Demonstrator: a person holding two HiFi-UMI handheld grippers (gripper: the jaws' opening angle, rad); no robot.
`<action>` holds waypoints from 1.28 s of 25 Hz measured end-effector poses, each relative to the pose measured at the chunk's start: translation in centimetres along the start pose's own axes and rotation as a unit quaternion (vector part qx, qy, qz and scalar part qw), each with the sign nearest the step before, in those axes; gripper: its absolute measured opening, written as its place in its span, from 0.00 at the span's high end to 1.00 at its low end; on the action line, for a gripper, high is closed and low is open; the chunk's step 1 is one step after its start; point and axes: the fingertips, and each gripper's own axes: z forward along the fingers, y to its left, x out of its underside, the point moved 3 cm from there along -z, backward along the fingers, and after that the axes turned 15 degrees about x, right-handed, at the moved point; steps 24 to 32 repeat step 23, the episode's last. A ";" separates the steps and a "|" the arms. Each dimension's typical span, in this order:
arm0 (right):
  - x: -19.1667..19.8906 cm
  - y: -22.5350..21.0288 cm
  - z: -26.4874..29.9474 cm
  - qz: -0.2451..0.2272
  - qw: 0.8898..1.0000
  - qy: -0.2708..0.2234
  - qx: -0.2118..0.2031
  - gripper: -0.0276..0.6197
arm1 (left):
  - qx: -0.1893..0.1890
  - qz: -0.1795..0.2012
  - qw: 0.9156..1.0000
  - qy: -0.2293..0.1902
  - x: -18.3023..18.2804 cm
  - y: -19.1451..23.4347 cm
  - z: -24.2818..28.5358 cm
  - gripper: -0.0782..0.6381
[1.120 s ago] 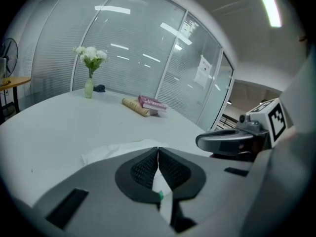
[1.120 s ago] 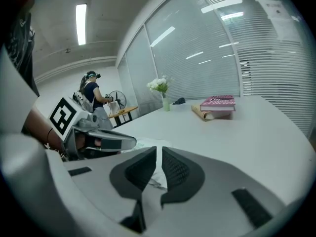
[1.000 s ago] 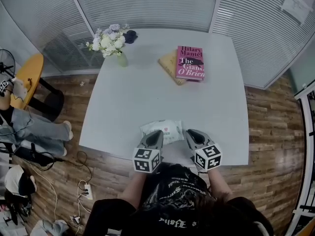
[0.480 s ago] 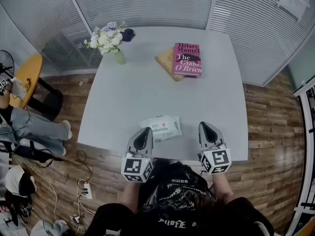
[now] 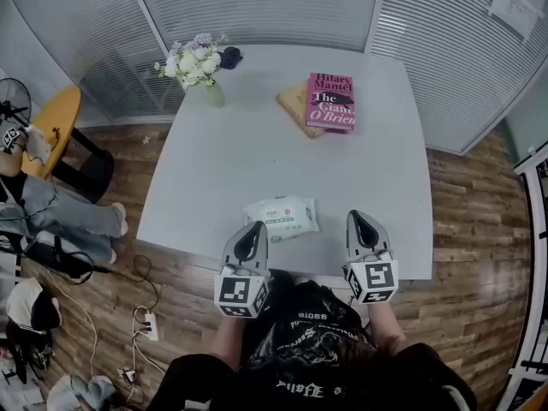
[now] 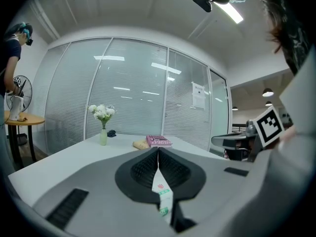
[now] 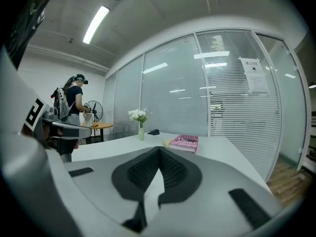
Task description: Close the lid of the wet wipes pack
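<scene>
Wet wipes pack [image 5: 281,217] is lying flat on the white table [image 5: 257,157] near its front edge. The lid is looking shut, tho too small to be sure. L gripper [image 5: 254,229] is hovering by the pack's near-left corner and R gripper [image 5: 357,219] apart to its right. Both are keeping jaws pressed together, pinching nothing, prob. staying clear as the job seems done. Head view is giving the layout. L gripper view is catching only a sliver of pack label thru its jaw slit. R gripper view is missing the pack, showing the pink book [image 7: 185,142] & flower vase [image 7: 140,130].

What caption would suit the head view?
Both shut, the left gripper and right gripper hover at the near edge of a white table, by the wet wipes pack.
</scene>
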 end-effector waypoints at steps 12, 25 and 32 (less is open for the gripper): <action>0.4 0.0 -0.5 -0.013 1.000 0.004 0.002 0.96 | -0.012 0.006 1.000 0.002 0.4 -0.2 -0.7 0.88; 0.3 -0.1 -0.8 -0.029 1.000 -0.002 0.003 0.96 | -0.012 0.007 1.000 -0.007 0.3 -0.4 -0.7 0.88; 0.3 -0.1 -0.8 -0.029 1.000 -0.002 0.003 0.96 | -0.012 0.007 1.000 -0.007 0.3 -0.4 -0.7 0.88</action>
